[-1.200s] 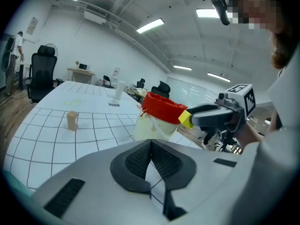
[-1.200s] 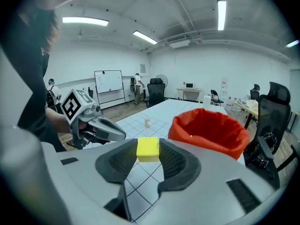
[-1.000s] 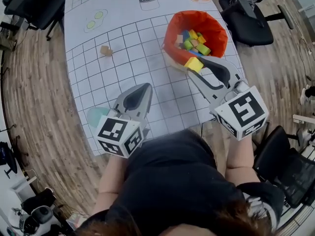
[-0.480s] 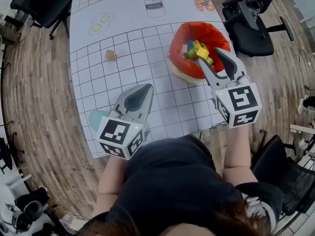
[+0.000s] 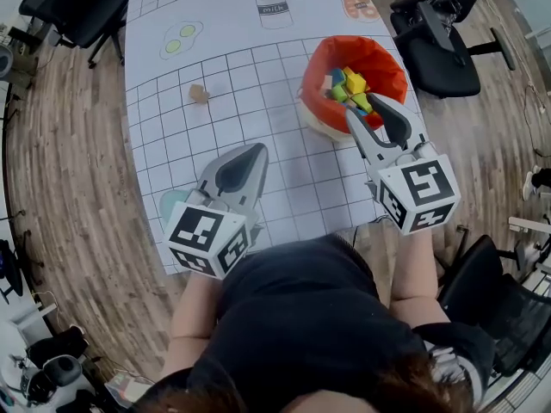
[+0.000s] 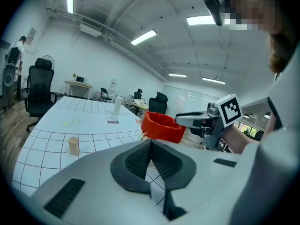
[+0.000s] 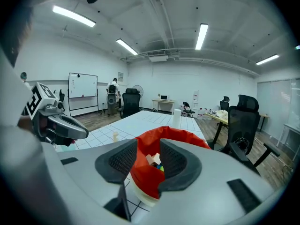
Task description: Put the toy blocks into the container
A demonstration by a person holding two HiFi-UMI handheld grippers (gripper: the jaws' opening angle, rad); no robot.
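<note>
An orange-red container [image 5: 323, 58] stands at the mat's right side with several coloured blocks in it, a yellow block [image 5: 355, 83] on top. My right gripper [image 5: 368, 110] hovers over its near rim. Its jaws have just been closing and hold nothing. In the right gripper view the right gripper [image 7: 148, 142] stands open, and the container [image 7: 180, 136] shows beyond the gap. A tan block [image 5: 199, 94] lies alone on the mat to the left. It appears again in the left gripper view as the tan block [image 6: 73, 145]. My left gripper [image 5: 251, 152] is shut and empty above the mat.
The white grid mat [image 5: 172, 136] covers the table and carries printed pictures, a milk carton [image 5: 273, 1] among them. A teal shape [image 5: 170, 203] sits by the left gripper. Office chairs [image 5: 435, 41] stand right of the table, another chair [image 5: 73, 7] at far left.
The right gripper carried the yellow block from the container's near rim over the container and let it go. The block now lies inside. The left gripper has hardly moved.
</note>
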